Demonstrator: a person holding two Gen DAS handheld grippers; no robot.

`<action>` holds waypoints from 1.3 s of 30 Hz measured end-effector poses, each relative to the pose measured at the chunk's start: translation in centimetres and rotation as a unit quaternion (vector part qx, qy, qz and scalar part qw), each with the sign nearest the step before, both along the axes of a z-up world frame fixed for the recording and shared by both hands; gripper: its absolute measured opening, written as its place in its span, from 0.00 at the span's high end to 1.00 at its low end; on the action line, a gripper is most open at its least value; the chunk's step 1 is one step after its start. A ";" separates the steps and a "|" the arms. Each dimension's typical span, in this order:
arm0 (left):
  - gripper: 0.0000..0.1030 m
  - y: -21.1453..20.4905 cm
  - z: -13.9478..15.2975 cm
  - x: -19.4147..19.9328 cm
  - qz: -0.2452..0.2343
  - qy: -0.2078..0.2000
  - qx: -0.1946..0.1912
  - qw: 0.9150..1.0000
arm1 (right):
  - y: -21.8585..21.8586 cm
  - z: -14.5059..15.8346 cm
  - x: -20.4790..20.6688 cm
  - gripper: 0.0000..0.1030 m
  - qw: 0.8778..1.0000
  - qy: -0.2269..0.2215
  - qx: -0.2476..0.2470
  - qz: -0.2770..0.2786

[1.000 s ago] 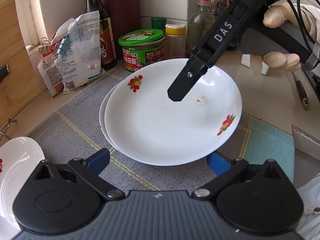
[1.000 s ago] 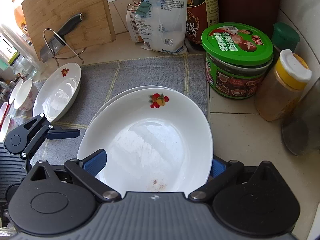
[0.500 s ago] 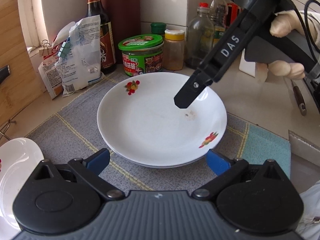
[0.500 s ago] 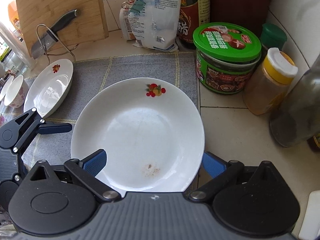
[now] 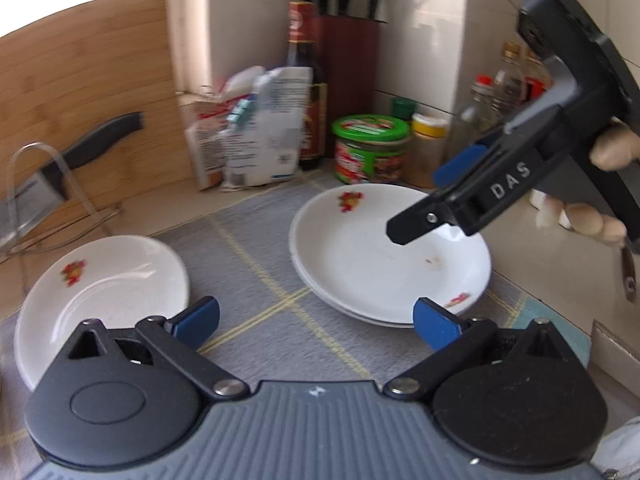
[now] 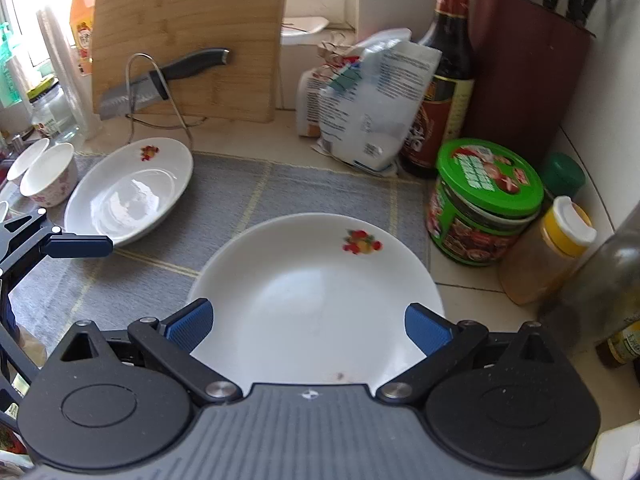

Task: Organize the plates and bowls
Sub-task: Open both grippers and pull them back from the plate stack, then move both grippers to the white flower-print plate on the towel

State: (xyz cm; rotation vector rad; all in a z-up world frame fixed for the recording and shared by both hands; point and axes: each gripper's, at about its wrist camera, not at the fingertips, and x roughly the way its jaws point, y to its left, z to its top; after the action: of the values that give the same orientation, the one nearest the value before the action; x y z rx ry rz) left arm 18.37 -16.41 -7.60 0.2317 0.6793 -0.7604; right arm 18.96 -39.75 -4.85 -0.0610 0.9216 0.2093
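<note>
Both grippers spread wide and empty, left gripper (image 5: 316,318) and right gripper (image 6: 308,326); stacked plates (image 5: 390,254) centre-right on mat, so next is the lone plate (image 5: 104,292) lower left.

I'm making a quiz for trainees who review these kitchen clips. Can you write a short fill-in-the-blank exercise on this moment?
1. The stacked plates rest on a grey ____.
2. The jar beside the stack has a ____ lid.
3. The knife leans against a wooden ____.
4. Both the left gripper and the right gripper stand ____, holding nothing.

Missing words: mat; green; cutting board; open
</note>
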 end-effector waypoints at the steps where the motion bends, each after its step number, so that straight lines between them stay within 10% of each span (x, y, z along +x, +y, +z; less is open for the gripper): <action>1: 0.01 0.5 0.1 -0.1 0.013 0.004 -0.005 1.000 | 0.4 0.1 -0.1 0.00 1.000 -0.006 0.003 0.001; 15: 0.01 8.4 -0.1 -1.5 0.267 0.007 0.030 0.963 | 7.2 -0.2 0.1 0.00 0.994 -0.036 0.001 0.108; 25: 0.01 10.9 -0.8 -3.0 0.341 0.032 0.070 0.937 | 12.6 -0.3 1.1 0.00 0.979 -0.030 0.027 0.202; 39: 0.01 12.5 -3.1 1.4 0.281 0.030 0.051 0.958 | 15.6 -0.9 2.2 0.00 0.989 -0.022 0.016 0.146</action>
State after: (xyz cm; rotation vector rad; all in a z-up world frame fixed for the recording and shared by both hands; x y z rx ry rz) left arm 19.80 -3.90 -10.68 0.0998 0.7954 -0.1876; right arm 21.13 -24.16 -5.78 -0.1704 0.8621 0.4927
